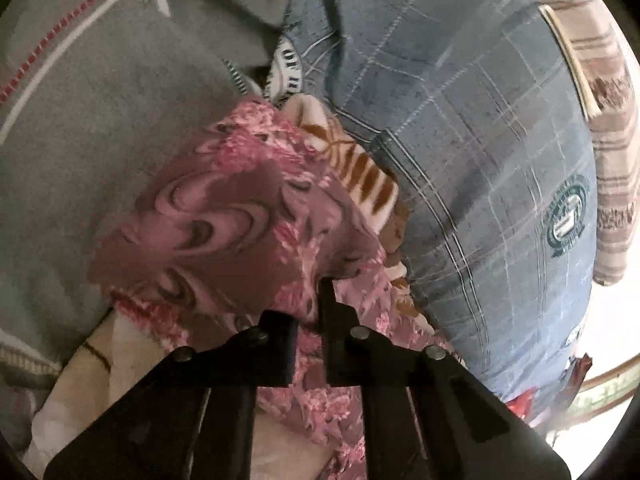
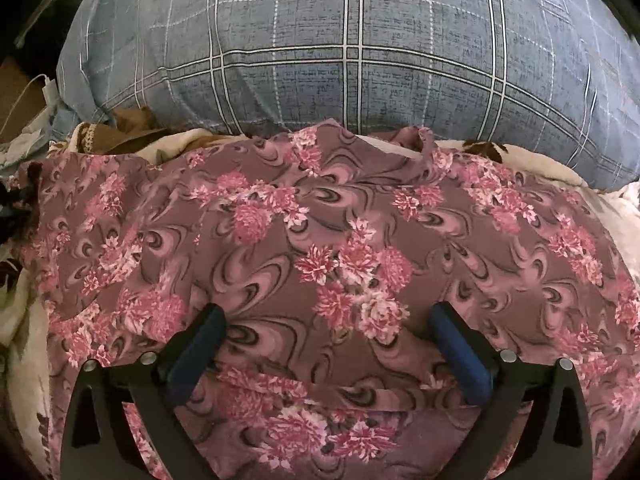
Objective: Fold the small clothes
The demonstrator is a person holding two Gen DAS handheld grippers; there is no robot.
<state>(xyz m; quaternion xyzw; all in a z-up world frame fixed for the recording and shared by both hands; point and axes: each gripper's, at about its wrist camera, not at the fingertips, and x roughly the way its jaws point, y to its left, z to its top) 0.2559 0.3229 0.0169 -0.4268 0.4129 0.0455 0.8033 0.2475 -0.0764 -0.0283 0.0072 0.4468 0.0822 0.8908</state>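
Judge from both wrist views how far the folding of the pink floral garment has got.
Done: the pink floral garment lies spread on the cream blanket, below the blue plaid pillow. In hand: the left gripper pinches a lifted edge; the right gripper hovers open above the cloth. Left: no finished fold visible.

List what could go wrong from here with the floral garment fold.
1. The left gripper pinches only a small bunch of the floral garment, so it may slip free when lifted.
2. The right gripper is open over the cloth; closing there could also catch the cream blanket underneath.
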